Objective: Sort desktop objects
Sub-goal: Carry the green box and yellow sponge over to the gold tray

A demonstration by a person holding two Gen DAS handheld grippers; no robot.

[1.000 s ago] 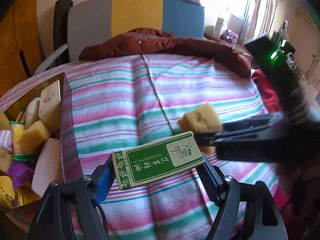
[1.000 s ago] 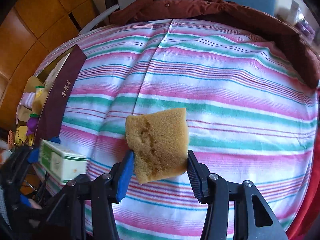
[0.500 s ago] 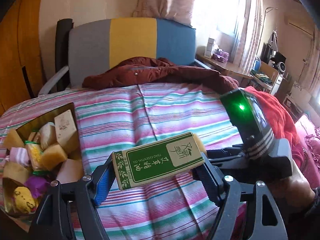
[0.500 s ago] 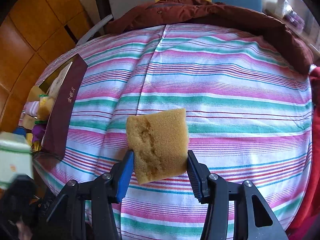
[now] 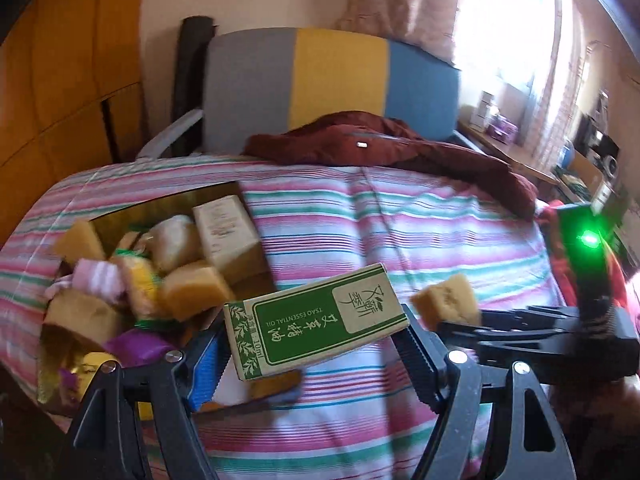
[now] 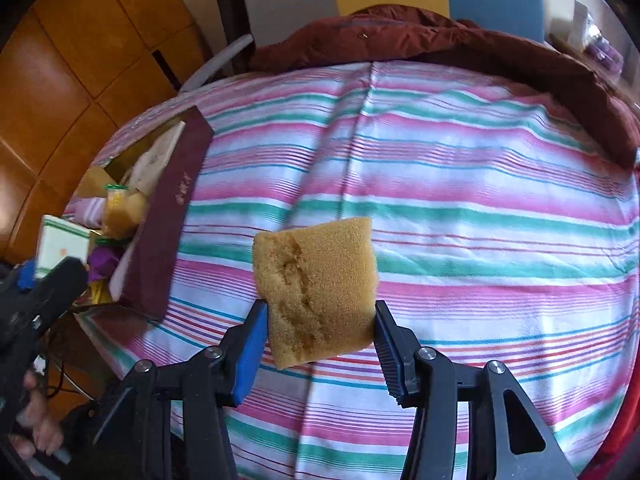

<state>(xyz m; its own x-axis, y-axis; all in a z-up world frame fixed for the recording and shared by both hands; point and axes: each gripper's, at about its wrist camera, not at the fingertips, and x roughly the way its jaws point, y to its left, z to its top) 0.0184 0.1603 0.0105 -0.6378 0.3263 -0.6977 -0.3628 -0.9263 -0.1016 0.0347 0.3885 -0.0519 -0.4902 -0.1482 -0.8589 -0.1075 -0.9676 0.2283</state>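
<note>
While your left gripper pinches the green and tan carton between its two fingers, the carton hangs tilted, just right of the big box. Your right gripper squeezes a yellow sponge from both sides, and the sponge sticks up above the striped cloth. It is well to the right of the box. That box sits at the left edge of the cloth and is full of sponges, a tan carton, a pink sock and purple wrappers. Far behind the box lies a dark red jacket, in front of a grey, yellow and blue chair back.
</note>
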